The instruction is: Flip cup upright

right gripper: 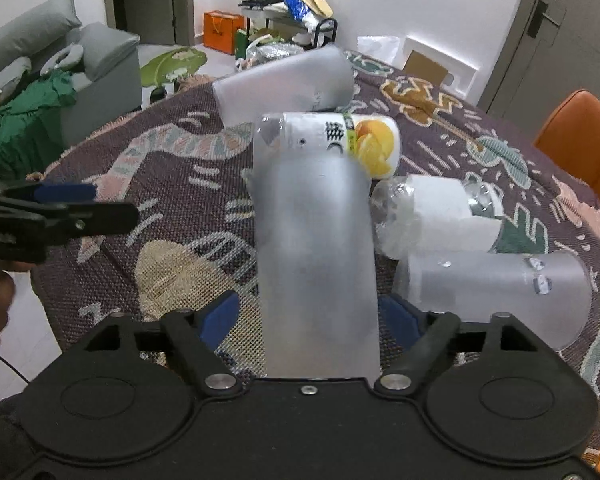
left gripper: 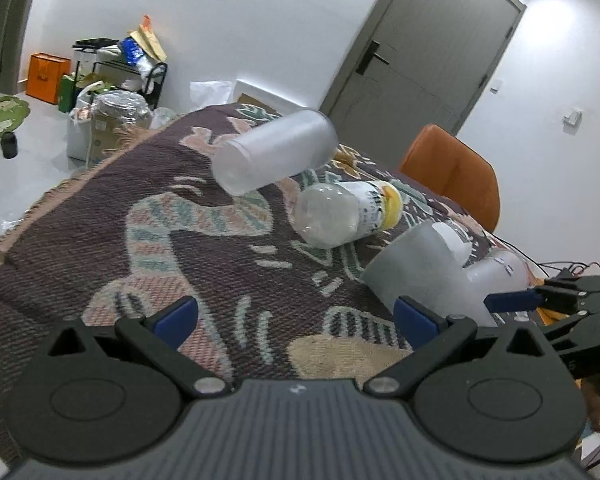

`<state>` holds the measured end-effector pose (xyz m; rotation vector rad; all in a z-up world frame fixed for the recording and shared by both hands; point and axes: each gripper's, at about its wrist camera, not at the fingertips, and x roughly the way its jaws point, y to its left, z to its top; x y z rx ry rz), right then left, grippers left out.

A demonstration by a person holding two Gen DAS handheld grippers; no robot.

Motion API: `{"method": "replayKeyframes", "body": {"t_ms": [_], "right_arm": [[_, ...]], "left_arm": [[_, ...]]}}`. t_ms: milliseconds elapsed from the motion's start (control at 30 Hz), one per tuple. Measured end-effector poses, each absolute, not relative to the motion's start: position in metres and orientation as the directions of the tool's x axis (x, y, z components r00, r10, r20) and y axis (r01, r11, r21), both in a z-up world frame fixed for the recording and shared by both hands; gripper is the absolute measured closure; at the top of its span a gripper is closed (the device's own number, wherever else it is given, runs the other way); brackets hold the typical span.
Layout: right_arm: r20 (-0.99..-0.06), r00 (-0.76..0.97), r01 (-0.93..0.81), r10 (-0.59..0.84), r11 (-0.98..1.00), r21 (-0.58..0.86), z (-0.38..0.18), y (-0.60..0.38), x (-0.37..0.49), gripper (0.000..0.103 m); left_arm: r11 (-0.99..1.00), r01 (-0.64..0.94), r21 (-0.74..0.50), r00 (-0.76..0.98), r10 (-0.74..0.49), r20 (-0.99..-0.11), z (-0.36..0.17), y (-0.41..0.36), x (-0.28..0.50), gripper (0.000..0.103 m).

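While right gripper (right gripper: 306, 316) seemingly clamps frosted cup (right gripper: 316, 248), bottles (right gripper: 340, 144) crowd beyond, left gripper (left gripper: 296, 316) apart

A patterned woven cloth (right gripper: 188, 148) is covering the desk. A bottle with an orange-fruit label (right gripper: 340, 140) is lying on its side on the cloth, and a second clear bottle with a white label (right gripper: 436, 212) is lying just beside it. An orange chair (left gripper: 452, 172) is standing at the far edge of the desk. A grey door (left gripper: 424, 48) is standing shut. A grey sofa (right gripper: 72, 60) is carrying green fabric (right gripper: 24, 128). An orange bag (right gripper: 220, 30) is resting on the floor beside a cluttered rack (right gripper: 292, 16).
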<state>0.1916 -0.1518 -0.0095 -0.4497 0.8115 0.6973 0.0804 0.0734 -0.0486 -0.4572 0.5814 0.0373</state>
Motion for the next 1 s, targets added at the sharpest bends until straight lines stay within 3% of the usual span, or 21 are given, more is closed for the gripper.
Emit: {"method": "replayKeyframes", "body": {"t_ms": [333,1000], "right_arm": [[-0.722,0.563,-0.653,0.402,0.752,-0.091,0.015,-0.197,0.177,0.020],[-0.579,0.685,-0.446,0.443,0.883,0.148,0.000,-0.293,0.151,0.019]], "left_arm": [[0.898,-0.075,-0.433,0.819,-0.192,-0.541,-0.041,0.044,0.095,0.000],[0.778,-0.147,-0.611,0.780,-0.289,-0.555,-0.031,0.038,0.138,0.002]]}}
